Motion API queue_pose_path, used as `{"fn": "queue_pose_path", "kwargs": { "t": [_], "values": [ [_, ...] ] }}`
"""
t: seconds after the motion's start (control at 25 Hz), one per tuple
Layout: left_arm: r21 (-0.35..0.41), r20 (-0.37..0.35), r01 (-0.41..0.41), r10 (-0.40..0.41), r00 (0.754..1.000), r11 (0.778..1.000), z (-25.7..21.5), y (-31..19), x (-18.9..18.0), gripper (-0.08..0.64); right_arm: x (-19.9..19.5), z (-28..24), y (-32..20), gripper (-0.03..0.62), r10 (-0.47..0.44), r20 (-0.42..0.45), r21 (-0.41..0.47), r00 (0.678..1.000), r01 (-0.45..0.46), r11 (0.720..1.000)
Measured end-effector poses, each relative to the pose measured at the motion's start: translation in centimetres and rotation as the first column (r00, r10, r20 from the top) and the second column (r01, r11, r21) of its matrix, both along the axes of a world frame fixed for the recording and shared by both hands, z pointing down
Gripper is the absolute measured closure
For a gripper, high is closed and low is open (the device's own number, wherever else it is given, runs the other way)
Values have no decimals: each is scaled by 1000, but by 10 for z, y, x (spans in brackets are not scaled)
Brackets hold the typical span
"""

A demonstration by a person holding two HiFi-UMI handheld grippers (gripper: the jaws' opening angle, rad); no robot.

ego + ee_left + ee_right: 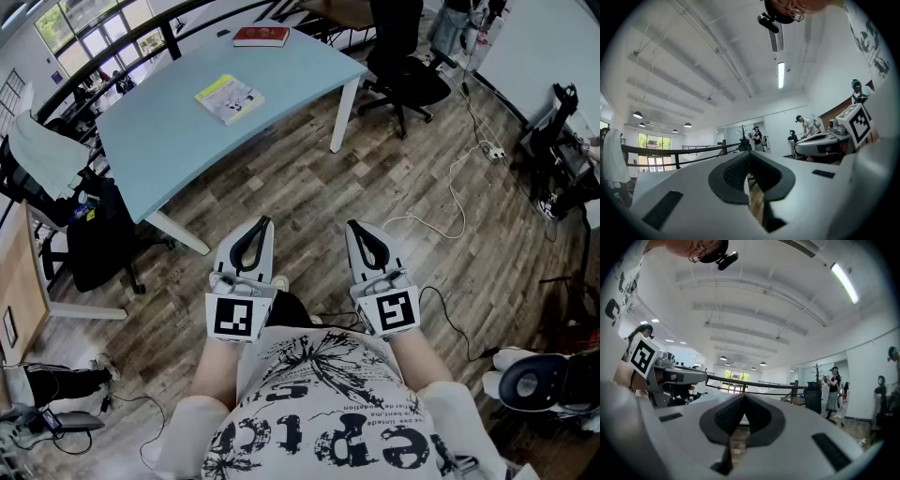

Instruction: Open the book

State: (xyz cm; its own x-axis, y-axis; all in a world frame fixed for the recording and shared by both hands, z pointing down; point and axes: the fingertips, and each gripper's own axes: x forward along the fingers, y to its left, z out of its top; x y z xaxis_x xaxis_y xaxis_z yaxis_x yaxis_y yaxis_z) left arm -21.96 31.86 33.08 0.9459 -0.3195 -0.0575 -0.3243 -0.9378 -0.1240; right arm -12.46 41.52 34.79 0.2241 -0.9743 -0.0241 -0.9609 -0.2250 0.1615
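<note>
A closed book with a yellow and white cover (229, 97) lies on the light blue table (169, 141), far ahead of both grippers. A second, red book (261, 37) rests near the table's far edge. My left gripper (262, 223) and right gripper (353, 226) are held side by side in front of the person's torso, over the wooden floor and well short of the table. Both point level and forward. The left gripper (749, 153) has its jaws together with nothing between them. In the right gripper view, the right gripper (743, 397) is likewise shut and empty.
A black office chair (412, 80) stands right of the table. Another chair draped with a white cloth (42, 155) and a dark bag (98, 234) sit at the left. A white cable and power strip (492, 152) lie on the floor at right. People stand far off in both gripper views.
</note>
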Motion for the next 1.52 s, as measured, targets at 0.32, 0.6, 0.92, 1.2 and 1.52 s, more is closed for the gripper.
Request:
{"fn": "queue_pose_path", "kwargs": {
  "t": [0.32,0.6,0.92,1.2,1.52],
  "values": [
    [-8,12,-13,13,1000,1000,4,-4,11,536,8,2,-5,583,6,2,-2,1000,-6,1000],
    [-19,40,-16,17,999,1000,13,-8,29,537,30,10,-4,581,38,46,-4,998,-37,999],
    [-26,85,1,1,996,1000,34,-52,63,537,72,29,-48,581,46,87,-21,995,-44,999],
    [-47,89,28,-24,996,998,37,-153,118,537,124,26,-147,581,33,73,-44,997,-30,999],
    [-66,74,27,-22,997,997,27,-293,184,537,191,14,-284,581,31,45,-67,998,-28,997]
  ]
}}
